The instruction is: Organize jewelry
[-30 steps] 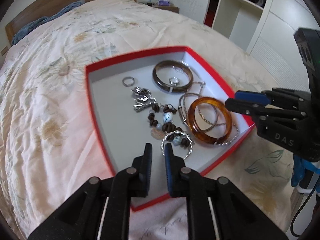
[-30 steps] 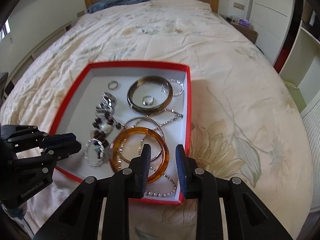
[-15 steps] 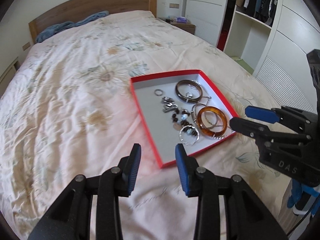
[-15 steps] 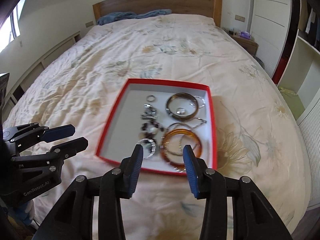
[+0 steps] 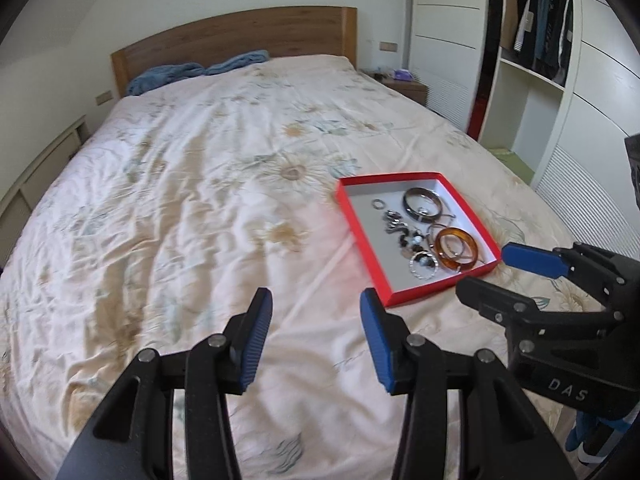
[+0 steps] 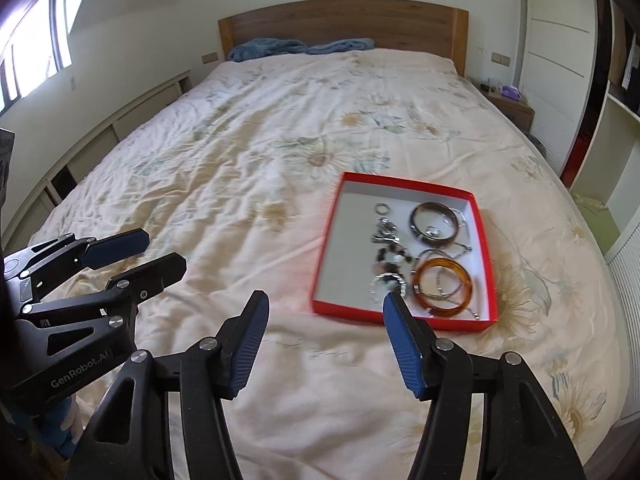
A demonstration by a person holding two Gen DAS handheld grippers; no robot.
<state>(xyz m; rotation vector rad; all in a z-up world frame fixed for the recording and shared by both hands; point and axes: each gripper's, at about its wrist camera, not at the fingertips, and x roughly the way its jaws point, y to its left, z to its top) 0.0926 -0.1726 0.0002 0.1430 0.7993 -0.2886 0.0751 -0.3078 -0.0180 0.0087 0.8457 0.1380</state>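
Note:
A shallow red box with a white floor lies on the bed. It holds an amber bangle, a dark bangle, a small ring, a beaded bracelet and silver pieces. My left gripper hovers over the quilt, short of the box's near corner, its jaws opening with nothing between them. My right gripper hangs just before the box's near edge, jaws also opening and empty. Each gripper shows in the other's view: right gripper, left gripper.
The bed carries a cream floral quilt with blue pillows at the wooden headboard. A white wardrobe and a nightstand stand to the right. A low cabinet runs under the window at left.
Both grippers have pulled back and up from the box, which now looks smaller and farther away. Both pairs of jaws have spread from nearly shut to wide apart.

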